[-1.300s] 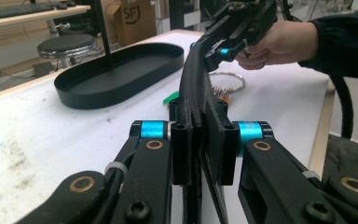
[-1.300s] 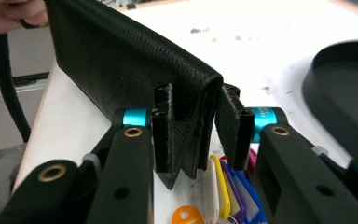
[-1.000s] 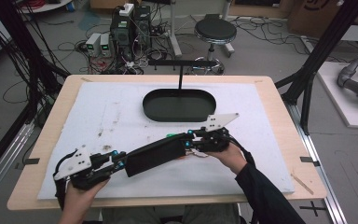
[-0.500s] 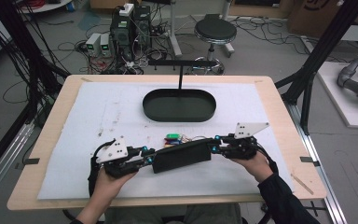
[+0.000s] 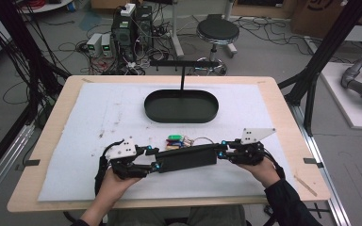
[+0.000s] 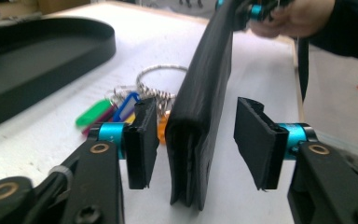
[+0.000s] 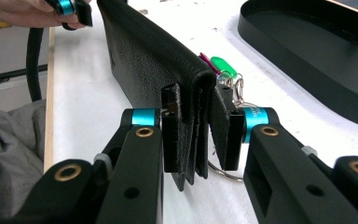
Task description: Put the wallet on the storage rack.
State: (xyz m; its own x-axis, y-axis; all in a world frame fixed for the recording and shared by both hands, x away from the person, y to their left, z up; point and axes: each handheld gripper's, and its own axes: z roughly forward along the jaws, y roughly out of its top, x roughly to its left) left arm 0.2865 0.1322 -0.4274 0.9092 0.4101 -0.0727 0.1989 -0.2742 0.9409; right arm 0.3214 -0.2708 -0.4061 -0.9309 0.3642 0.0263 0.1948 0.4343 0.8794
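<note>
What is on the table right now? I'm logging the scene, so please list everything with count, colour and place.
Wallet: one, black, on edge near the table's front, between the two grippers.
Key bunch: one, with green, blue and orange tags on a metal ring, just behind the wallet.
Tray: one, black, oval, table's far middle.
Mat: one, white, covering the tabletop.
Left gripper: one, black, fingers open around the wallet's end.
Right gripper: one, black, fingers shut on the wallet.

A wooden table (image 5: 283, 122) carries a white mat (image 5: 99, 113). Beyond its far edge, a round stool (image 5: 218, 32) and electronic boxes (image 5: 132, 26) stand on grey floor (image 5: 273, 56) amid cables; far right, possibly a robot arm (image 5: 360, 84).
</note>
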